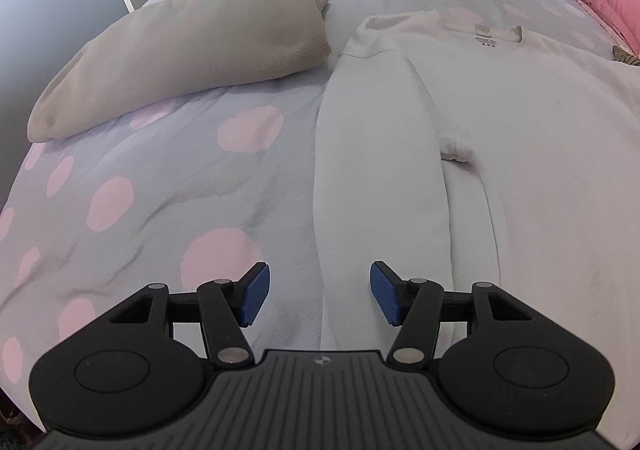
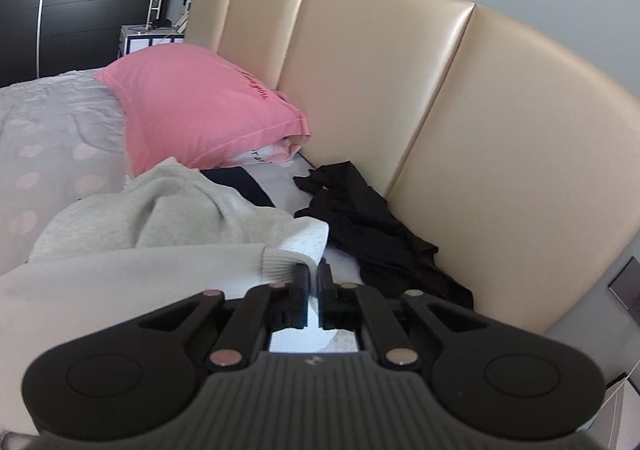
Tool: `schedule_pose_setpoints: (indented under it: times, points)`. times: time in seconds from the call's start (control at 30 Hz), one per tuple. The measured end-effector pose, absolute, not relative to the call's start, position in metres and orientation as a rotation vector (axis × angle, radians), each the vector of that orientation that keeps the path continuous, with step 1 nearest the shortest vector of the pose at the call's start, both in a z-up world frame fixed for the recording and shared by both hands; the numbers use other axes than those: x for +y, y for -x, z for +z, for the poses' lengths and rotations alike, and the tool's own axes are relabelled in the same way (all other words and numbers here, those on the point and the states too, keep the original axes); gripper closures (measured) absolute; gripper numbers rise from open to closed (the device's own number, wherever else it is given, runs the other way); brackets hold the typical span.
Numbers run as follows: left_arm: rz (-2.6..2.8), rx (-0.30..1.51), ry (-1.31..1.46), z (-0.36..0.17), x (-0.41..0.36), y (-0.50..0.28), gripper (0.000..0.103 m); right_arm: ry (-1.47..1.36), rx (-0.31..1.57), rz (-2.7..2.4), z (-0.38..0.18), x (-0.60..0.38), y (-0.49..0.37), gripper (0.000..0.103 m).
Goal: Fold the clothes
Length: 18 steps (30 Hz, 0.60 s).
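A: Where does the folding stand?

B: Early, I'd judge. The white sweatshirt (image 1: 520, 122) lies flat on the dotted bedspread (image 1: 168, 178), collar at the far end with the label showing. Its left sleeve (image 1: 376, 178) lies straight down along the body, not yet tucked in.

A: And the grippers?

B: The left gripper (image 1: 320, 296) hovers over the near end of that sleeve with its jaws wide, blue ribbed pads (image 1: 253, 296) holding nothing. The right gripper (image 2: 313, 282) has its jaws nearly together at the ribbed cuff (image 2: 280, 264) of the other sleeve; a thin gap shows, and it looks to pinch the cuff's edge, though I cannot be certain.

A: So the next move?

B: Probably carrying that cuff across the chest, while the left drops onto its sleeve and pinches the thick fleece. The cloth is soft and heavy, so a shallow grip may slip.

A: What else is about?

B: A folded beige garment (image 1: 192, 50), plush and rounded, lies far left. In the right view a heather-grey sweatshirt (image 2: 160, 210) sits crumpled just beyond the cuff, a black garment (image 2: 372, 222) is heaped against the glossy cream headboard (image 2: 440, 110), and a pink pillow (image 2: 192, 106) lies far left of them.
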<state>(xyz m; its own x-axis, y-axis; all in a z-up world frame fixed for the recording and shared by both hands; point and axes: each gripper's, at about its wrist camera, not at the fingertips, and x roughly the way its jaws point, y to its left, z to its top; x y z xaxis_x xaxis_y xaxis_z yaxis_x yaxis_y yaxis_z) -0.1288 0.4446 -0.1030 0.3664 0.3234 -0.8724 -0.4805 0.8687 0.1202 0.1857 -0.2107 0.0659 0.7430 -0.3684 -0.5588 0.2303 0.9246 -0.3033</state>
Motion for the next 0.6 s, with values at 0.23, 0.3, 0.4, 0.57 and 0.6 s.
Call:
schedule_pose_setpoints:
  times: [0.23, 0.3, 0.4, 0.57, 0.6]
  points:
    - [0.542, 1.084, 0.179, -0.104, 0.452, 0.129, 0.049, 0.322, 0.708, -0.397, 0.034, -0.203, -0.224, 0.098]
    - [0.54, 1.084, 0.179, -0.104, 0.452, 0.129, 0.049, 0.335, 0.731, -0.421, 0.028, -0.206, -0.227, 0.094]
    - [0.528, 1.081, 0.177, -0.103, 0.451, 0.128, 0.049, 0.338, 0.695, -0.444, 0.033, -0.209, -0.219, 0.086]
    - [0.499, 1.08, 0.174, -0.102, 0.448, 0.132, 0.049, 0.319, 0.595, -0.408, 0.053, -0.198, -0.182, 0.073]
    - [0.494, 1.081, 0.176, -0.101, 0.448, 0.133, 0.049, 0.315, 0.577, -0.383, 0.057, -0.192, -0.172, 0.072]
